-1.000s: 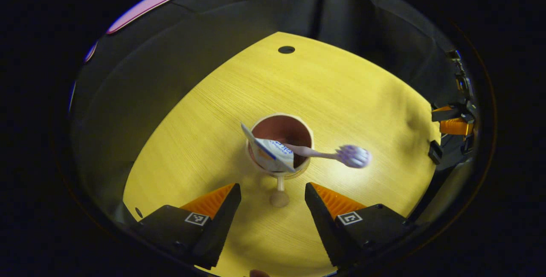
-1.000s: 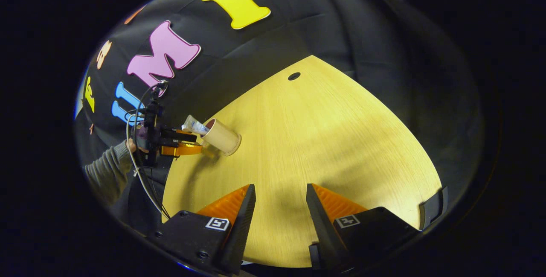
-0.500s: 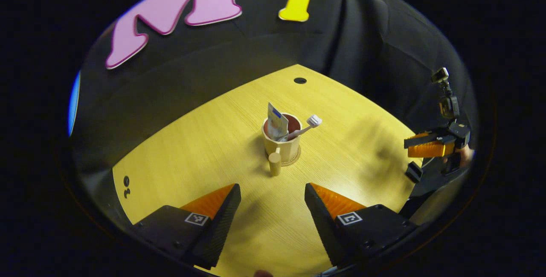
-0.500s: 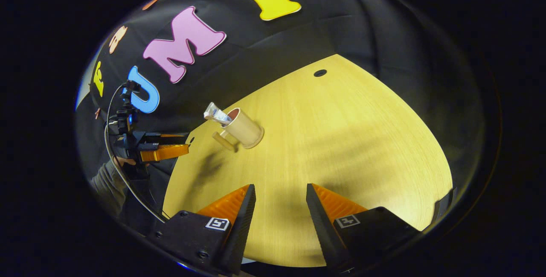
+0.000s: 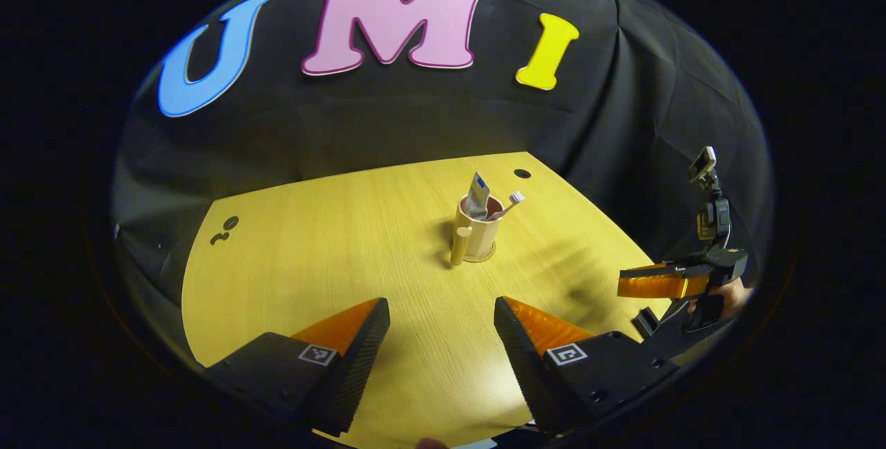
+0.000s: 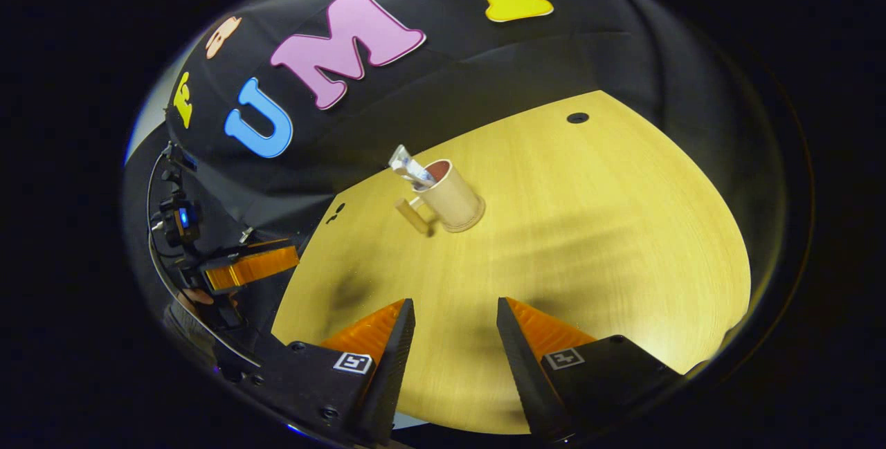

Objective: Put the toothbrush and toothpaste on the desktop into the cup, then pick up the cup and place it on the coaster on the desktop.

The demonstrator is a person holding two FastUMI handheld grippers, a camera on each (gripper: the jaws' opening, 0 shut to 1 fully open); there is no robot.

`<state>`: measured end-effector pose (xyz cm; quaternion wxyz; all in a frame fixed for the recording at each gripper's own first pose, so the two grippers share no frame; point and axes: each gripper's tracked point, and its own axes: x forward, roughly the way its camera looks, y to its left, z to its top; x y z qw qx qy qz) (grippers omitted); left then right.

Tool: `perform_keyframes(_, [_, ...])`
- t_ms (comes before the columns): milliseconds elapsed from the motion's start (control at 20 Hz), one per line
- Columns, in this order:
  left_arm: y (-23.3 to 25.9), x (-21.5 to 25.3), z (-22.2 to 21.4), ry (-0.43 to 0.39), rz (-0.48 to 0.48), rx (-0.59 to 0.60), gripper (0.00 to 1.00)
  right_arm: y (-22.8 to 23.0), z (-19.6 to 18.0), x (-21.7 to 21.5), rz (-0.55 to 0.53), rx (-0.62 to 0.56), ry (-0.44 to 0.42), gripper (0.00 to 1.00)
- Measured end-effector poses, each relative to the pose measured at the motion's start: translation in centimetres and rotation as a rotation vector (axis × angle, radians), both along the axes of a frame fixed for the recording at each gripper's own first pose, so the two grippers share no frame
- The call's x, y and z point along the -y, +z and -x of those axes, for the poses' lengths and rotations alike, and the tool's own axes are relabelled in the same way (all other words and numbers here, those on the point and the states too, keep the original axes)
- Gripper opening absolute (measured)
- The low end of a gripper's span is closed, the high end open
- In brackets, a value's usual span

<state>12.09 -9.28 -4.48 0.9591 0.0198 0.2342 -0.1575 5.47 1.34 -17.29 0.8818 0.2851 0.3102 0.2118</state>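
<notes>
A beige cup (image 5: 478, 234) with a handle stands upright on a thin round coaster (image 5: 487, 257) in the middle of the wooden desktop (image 5: 332, 262). A toothpaste tube (image 5: 477, 196) and a toothbrush (image 5: 511, 203) lean out of the cup. My left gripper (image 5: 441, 310) hangs open near the front edge, well short of the cup, nothing between its fingers. The right gripper view has the same cup (image 6: 451, 196) with the toothpaste (image 6: 409, 167) sticking out. My right gripper (image 6: 455, 317) is open over bare wood. The right gripper (image 5: 661, 281) also appears far right in the left gripper view.
A round cable hole (image 5: 522, 173) lies behind the cup near the desktop's back edge. Two small dark holes (image 5: 225, 227) mark the far left corner. The left gripper (image 6: 249, 266) and the hand holding it hover off the desktop's left side in the right gripper view.
My left gripper has pulled back and tilted up away from the cup, which now looks small and distant. The right gripper view has swung, bringing the cup nearer its middle.
</notes>
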Motion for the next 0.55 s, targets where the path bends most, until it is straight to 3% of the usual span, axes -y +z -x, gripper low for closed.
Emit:
perform_keyframes(250, [-0.5,-1.1,2.9,0.101,0.094,0.049,0.95,1.6,0.0,-2.7,0.009,0.024,0.042,0.75])
perform_keyframes(550, [-2.2,-0.4,4.7,0.134,0.063,0.081,0.93,2.6,0.2,-4.3,0.042,0.053,0.063,0.75])
